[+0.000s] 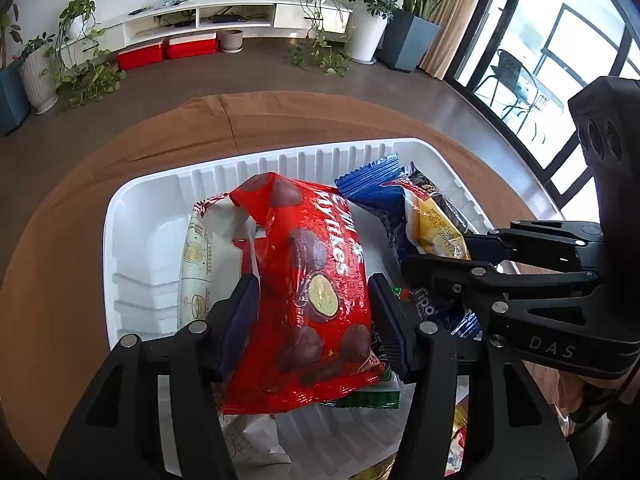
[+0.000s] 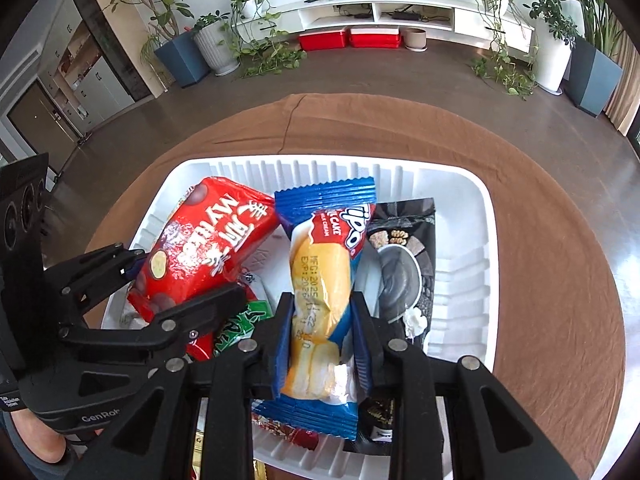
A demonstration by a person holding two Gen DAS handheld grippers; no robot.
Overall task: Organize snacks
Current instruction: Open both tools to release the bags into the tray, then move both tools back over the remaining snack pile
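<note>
A white plastic tray [image 1: 109, 240] [image 2: 493, 240] sits on a round table with a brown cloth [image 2: 540, 184]. A red Mylikes bag [image 1: 316, 280] [image 2: 200, 248] lies in the tray on other packets. My left gripper [image 1: 312, 284] [image 2: 186, 276] straddles the bag, with its pads beside the bag's flat, unsqueezed edges. My right gripper [image 2: 322, 300] [image 1: 444, 248] is shut on a blue and yellow Tipo cake packet [image 2: 320, 304] [image 1: 432, 224], held just above the tray's middle.
Also in the tray are a black sachet [image 2: 404, 272], a green packet [image 2: 240, 324] and a white wrapped snack [image 1: 196, 260]. More wrappers show at the tray's near edge. The tray's right end [image 2: 460, 288] is bare. Potted plants and a TV shelf stand far behind.
</note>
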